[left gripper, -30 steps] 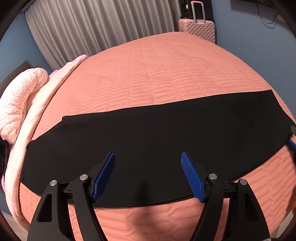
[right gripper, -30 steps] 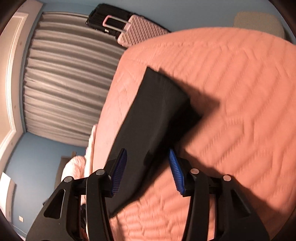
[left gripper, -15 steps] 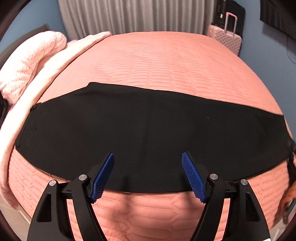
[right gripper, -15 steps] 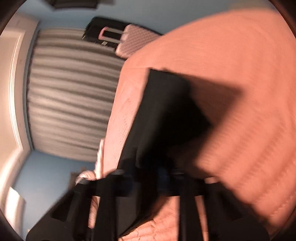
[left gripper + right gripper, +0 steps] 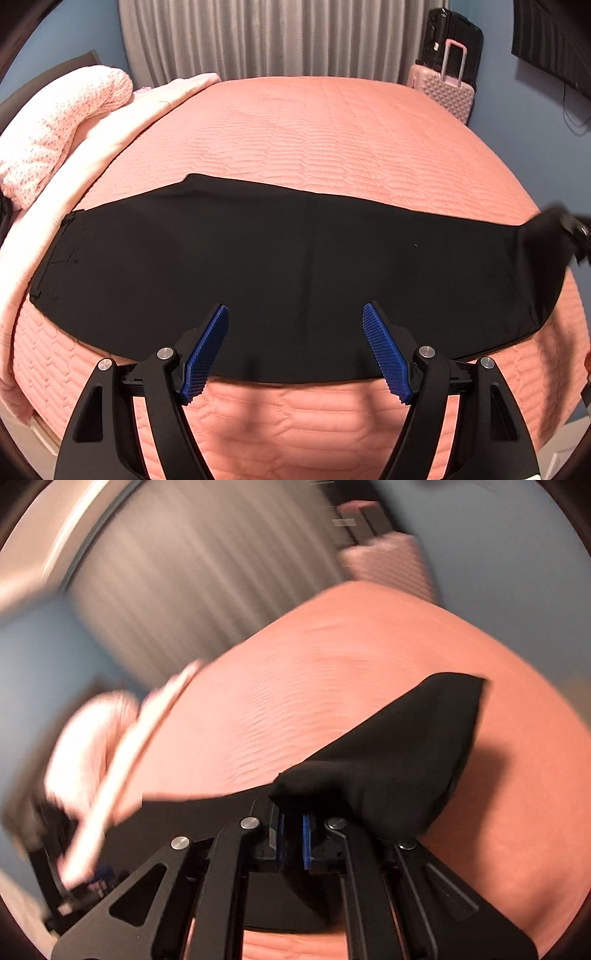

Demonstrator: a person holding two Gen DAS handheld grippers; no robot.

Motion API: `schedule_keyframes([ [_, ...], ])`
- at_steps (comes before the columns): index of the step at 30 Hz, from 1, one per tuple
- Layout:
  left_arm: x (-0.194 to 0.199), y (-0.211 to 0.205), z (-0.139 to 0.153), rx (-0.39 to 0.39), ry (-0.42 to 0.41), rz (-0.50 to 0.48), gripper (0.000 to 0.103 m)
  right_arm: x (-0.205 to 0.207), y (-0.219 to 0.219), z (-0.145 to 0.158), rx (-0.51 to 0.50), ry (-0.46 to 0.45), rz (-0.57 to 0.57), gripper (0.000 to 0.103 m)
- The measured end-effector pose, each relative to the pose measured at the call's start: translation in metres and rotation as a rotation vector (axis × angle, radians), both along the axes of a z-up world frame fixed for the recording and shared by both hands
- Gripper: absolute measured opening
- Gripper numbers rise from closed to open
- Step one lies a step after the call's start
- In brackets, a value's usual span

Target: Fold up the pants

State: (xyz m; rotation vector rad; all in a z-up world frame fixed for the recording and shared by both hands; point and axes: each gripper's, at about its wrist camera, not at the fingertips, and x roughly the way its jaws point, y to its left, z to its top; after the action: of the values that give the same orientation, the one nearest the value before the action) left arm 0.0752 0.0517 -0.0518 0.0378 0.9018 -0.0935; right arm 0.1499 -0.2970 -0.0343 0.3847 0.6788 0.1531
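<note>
So the right gripper [image 5: 291,829] is clamped tight on the leg end of the black pants [image 5: 399,760], blue pads [image 5: 306,836] pinched together with fabric bunched between them. That end is lifted off the bed and hangs in a peak, corner drooping out to the right, with a dark shadow on the bedspread [image 5: 369,657] under it. The right wrist view is really smeared, so everything past the cloth is streaks: grey curtain [image 5: 207,579], a pink blob that's probably the suitcase [image 5: 391,565], pale bedding on the left.

The left gripper [image 5: 295,347] is doing nothing yet: jaws spread wide, blue pads [image 5: 205,362] hovering just above the near edge of the pants [image 5: 280,269], around the middle of their length, nothing between them.

The left view is the sharp one, and it shows what the other can't: the pants are laid out as one long band across the near part of the salmon quilted bedspread [image 5: 317,133], waistband end at the left, next to the pink blanket [image 5: 122,125] and spotted pillow [image 5: 62,114]. Most of them lie flat. Only at the far right edge can you see the leg end rising, with a blurry bit of the right gripper [image 5: 574,236] on it. Beyond the bed are the curtain [image 5: 266,37], a pink hard-shell suitcase [image 5: 443,88] with a black one [image 5: 450,37] behind it, and blue walls.
</note>
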Motion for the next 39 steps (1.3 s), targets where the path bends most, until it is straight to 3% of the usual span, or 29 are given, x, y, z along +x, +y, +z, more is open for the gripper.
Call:
schedule_keyframes([
  [4, -0.004, 0.039, 0.005, -0.006, -0.02, 0.047, 0.073, 0.032, 0.119, -0.006, -0.217, 0.03, 0.289, 0.006],
  [7, -0.007, 0.075, 0.006, 0.033, -0.04, 0.091, 0.073, 0.03, 0.195, -0.051, -0.309, 0.121, 0.494, 0.006],
  [9, -0.007, 0.099, 0.004, 0.054, -0.042, 0.127, 0.073, 0.026, 0.229, -0.095, -0.348, 0.25, 0.622, 0.007],
  [10, -0.007, 0.113, 0.002, 0.05, -0.037, 0.145, 0.073, 0.019, 0.237, -0.102, -0.407, 0.227, 0.617, 0.01],
  [11, -0.006, 0.122, 0.0, 0.047, -0.033, 0.155, 0.073, 0.007, 0.241, -0.096, -0.449, 0.159, 0.604, 0.019],
  [12, -0.006, 0.13, -0.001, 0.047, -0.033, 0.164, 0.073, 0.001, 0.242, -0.09, -0.446, 0.168, 0.612, 0.031],
  [13, -0.006, 0.137, -0.001, 0.049, -0.033, 0.17, 0.073, -0.005, 0.24, -0.085, -0.434, 0.163, 0.607, 0.053],
  [14, -0.006, 0.144, -0.004, 0.052, -0.031, 0.177, 0.073, -0.012, 0.233, -0.075, -0.424, 0.123, 0.577, 0.064],
  [18, -0.007, 0.155, -0.009, 0.04, -0.032, 0.19, 0.073, -0.017, 0.228, -0.058, -0.408, 0.08, 0.529, 0.085],
  [22, -0.009, 0.157, -0.013, 0.018, -0.031, 0.191, 0.073, 0.013, 0.218, -0.057, -0.202, 0.091, 0.516, 0.081],
  [23, -0.01, 0.157, -0.013, 0.009, -0.03, 0.188, 0.073, 0.024, 0.226, -0.072, -0.181, 0.153, 0.522, 0.061],
  [24, -0.01, 0.158, -0.014, 0.003, -0.026, 0.19, 0.073, 0.032, 0.231, -0.086, -0.189, 0.22, 0.537, 0.054],
  [25, -0.009, 0.158, -0.015, -0.006, -0.018, 0.191, 0.073, 0.037, 0.238, -0.099, -0.202, 0.277, 0.538, 0.054],
  [27, -0.006, 0.167, -0.017, -0.051, 0.0, 0.2, 0.073, 0.03, 0.237, -0.092, -0.181, 0.232, 0.488, 0.054],
  [29, -0.002, 0.187, -0.018, -0.14, 0.011, 0.221, 0.074, 0.022, 0.234, -0.076, -0.174, 0.202, 0.459, 0.066],
  [31, 0.005, 0.222, -0.026, -0.281, 0.038, 0.276, 0.074, 0.011, 0.227, -0.064, -0.185, 0.163, 0.441, 0.082],
  [33, 0.012, 0.269, -0.041, -0.476, 0.074, 0.352, 0.074, 0.001, 0.222, -0.05, -0.201, 0.14, 0.456, 0.083],
  [35, 0.015, 0.308, -0.054, -0.579, 0.075, 0.441, 0.073, -0.005, 0.222, -0.043, -0.228, 0.126, 0.46, 0.083],
  [39, 0.018, 0.354, -0.067, -0.572, 0.049, 0.551, 0.074, 0.001, 0.244, -0.031, -0.239, 0.114, 0.482, 0.083],
])
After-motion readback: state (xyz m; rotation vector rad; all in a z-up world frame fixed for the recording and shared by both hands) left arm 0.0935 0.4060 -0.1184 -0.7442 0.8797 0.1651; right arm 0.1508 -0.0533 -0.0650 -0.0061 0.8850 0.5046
